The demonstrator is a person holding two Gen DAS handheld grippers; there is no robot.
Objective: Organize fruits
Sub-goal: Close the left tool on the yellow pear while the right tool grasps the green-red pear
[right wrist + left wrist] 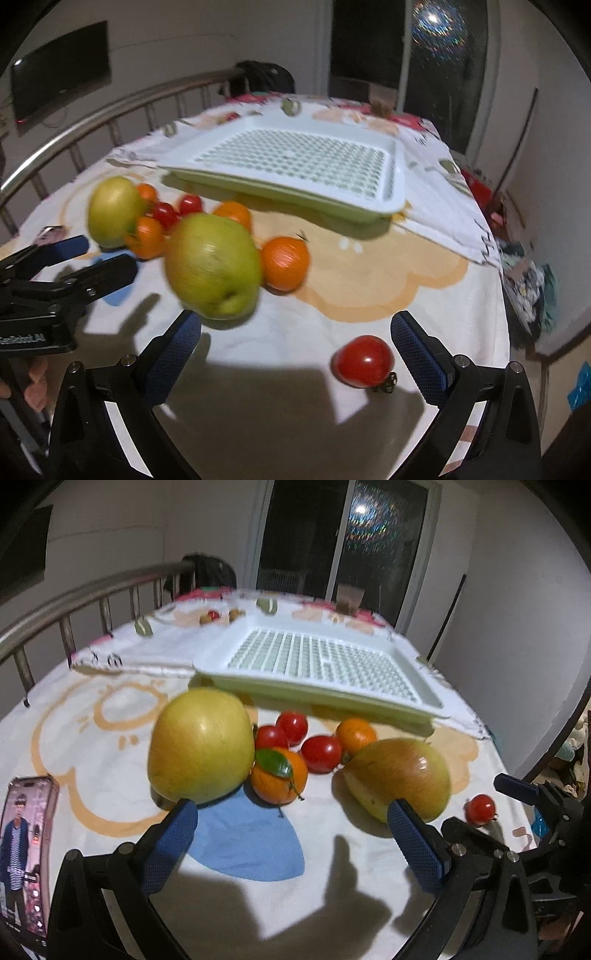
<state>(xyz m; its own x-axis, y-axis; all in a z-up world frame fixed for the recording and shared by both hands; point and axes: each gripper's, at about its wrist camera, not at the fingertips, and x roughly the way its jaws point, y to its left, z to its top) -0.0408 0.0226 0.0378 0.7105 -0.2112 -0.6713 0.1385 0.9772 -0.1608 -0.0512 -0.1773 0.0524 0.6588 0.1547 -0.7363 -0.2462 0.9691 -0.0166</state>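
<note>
Fruit lies loose on a patterned tablecloth in front of a white perforated tray [421,701] [397,173]. In the left wrist view I see a yellow apple [201,744], a leafed orange [279,781], a second orange [355,734], three small tomatoes [320,753], a green-red apple [400,775] and a lone tomato [479,808]. My left gripper [291,808] [103,254] is open and empty just short of the fruit. My right gripper [295,321] is open and empty; the lone tomato [364,360] lies between its fingers, near the right one, and the green-red apple [214,266] is ahead.
A phone [24,853] with its screen lit lies at the table's left front. A metal railing [74,594] runs along the left edge. A cup [349,596] stands at the far end. The table's right edge drops off to clutter [528,288] on the floor.
</note>
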